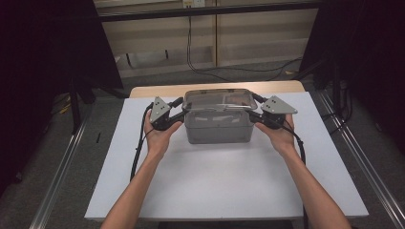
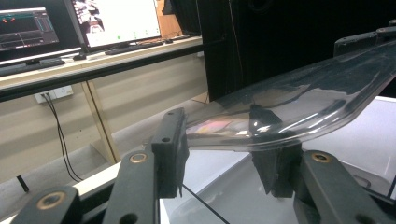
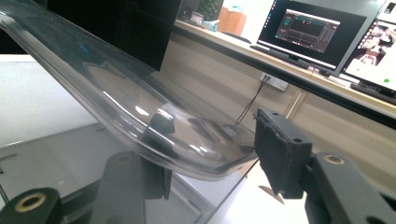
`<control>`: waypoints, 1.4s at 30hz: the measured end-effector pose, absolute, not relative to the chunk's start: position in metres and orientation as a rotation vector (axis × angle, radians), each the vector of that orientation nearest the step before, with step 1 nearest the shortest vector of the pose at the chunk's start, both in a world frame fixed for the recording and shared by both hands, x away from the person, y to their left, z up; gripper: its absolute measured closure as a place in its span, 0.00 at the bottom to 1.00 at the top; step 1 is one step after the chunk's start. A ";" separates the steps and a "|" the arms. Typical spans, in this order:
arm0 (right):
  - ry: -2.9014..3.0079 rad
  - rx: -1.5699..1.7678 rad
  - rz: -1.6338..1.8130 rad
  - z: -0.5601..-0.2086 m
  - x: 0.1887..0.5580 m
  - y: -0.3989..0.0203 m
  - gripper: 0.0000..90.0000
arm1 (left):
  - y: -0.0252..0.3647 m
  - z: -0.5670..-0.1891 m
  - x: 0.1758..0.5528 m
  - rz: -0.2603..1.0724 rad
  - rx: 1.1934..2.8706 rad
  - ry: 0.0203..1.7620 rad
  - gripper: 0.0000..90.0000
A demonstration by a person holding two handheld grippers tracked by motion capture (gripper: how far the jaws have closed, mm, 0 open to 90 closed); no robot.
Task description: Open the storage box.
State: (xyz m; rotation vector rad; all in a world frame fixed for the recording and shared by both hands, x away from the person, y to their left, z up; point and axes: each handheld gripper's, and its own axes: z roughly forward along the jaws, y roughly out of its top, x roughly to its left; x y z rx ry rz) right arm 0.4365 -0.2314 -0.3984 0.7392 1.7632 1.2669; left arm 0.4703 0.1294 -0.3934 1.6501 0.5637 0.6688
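I am working a clear plastic lid (image 1: 217, 101) at the grey storage box (image 1: 217, 128), which stands toward the far edge of the bench (image 1: 229, 186), midway between its left and right edges. The left hand-held gripper (image 1: 177, 110) has the lid's left end between its jaws, and the right hand-held gripper (image 1: 253, 109) has the right end. In the left gripper view the lid's rim (image 2: 261, 126) lies across the jaws; the near pad (image 2: 170, 149) sits at the rim's edge and the other shows through the plastic beneath it, so I judge a pinch here, though actual contact I cannot confirm. In the right gripper view the lid (image 3: 140, 107) passes between the jaws, but one pad (image 3: 280, 154) stands just clear of the rim, so I read this one as spread around the lid and not gripping. From above the lid sits over the box mouth, roughly square to it; whether it is seated or raised off the rim I cannot tell. My assessment: both ends are approached, the grip is incomplete on the right, and the lift or press-down remains to be done. The bench surface around the box is bare white. Beyond the far edge run a wall, cables and dark stands; monitors (image 3: 317, 32) sit on a shelf. Nothing obstructs either approach.
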 end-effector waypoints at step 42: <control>1.711 0.730 1.306 -0.393 0.452 -0.238 0.72 | 0.128 -0.384 0.485 0.705 1.626 0.575 0.60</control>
